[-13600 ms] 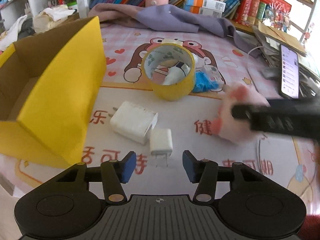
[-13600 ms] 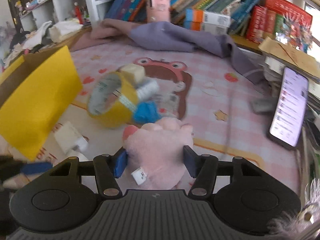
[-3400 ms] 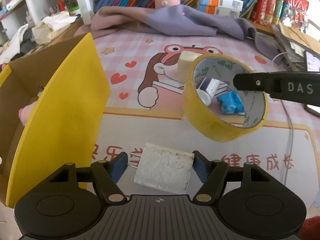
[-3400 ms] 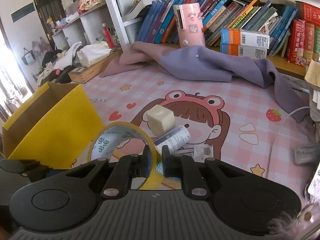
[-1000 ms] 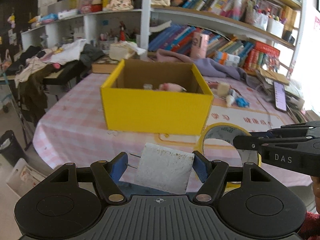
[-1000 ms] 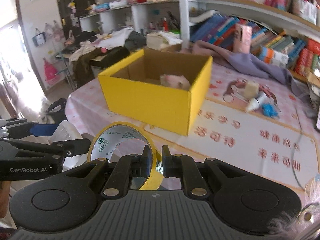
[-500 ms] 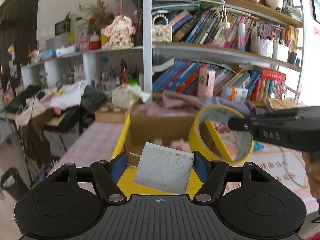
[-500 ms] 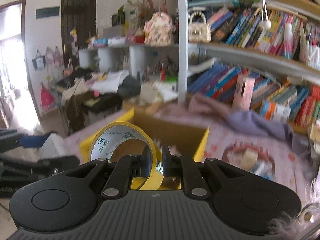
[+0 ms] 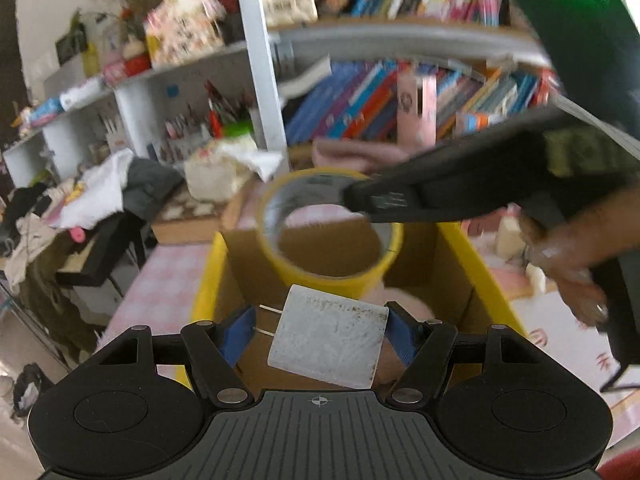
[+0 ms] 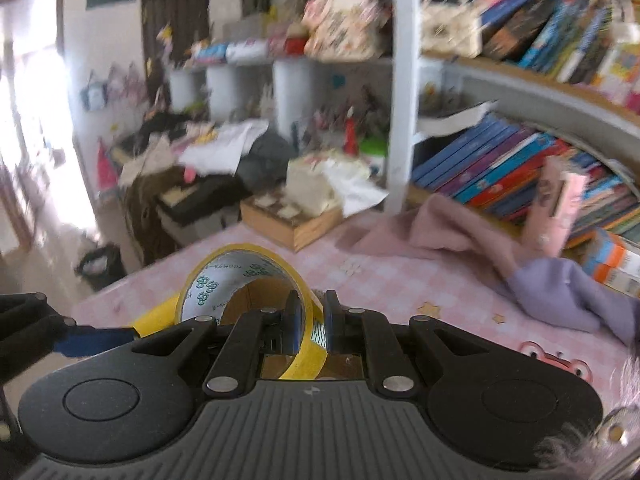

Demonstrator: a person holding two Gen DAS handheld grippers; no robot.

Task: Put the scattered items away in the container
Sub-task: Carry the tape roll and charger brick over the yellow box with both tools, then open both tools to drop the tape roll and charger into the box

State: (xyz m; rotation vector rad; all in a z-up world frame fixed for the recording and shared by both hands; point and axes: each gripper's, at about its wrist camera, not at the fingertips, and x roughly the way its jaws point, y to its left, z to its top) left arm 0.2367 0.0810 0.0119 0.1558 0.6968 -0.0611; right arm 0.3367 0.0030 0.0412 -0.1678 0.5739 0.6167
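My left gripper [image 9: 320,330] is shut on a white charger block [image 9: 328,342] with two metal prongs pointing left, held over the open yellow cardboard box [image 9: 204,288]. A pink plush toy [image 9: 404,304] lies in the box below it. My right gripper [image 10: 307,326] is shut on the wall of a yellow tape roll [image 10: 240,276]. The left wrist view shows that tape roll [image 9: 332,232] hanging over the box's far half, with the right gripper's black body [image 9: 460,184] and a hand [image 9: 568,248] reaching in from the right.
The box stands on a pink checked tablecloth [image 10: 400,280]. A purple and pink cloth [image 10: 460,236] lies by the bookshelf [image 10: 500,160] behind. A cream block [image 9: 508,236] sits on the table right of the box. Clutter piles up at the left.
Both grippers have moved forward over the box with their loads. The box, seen from in front before, now lies right beneath them.
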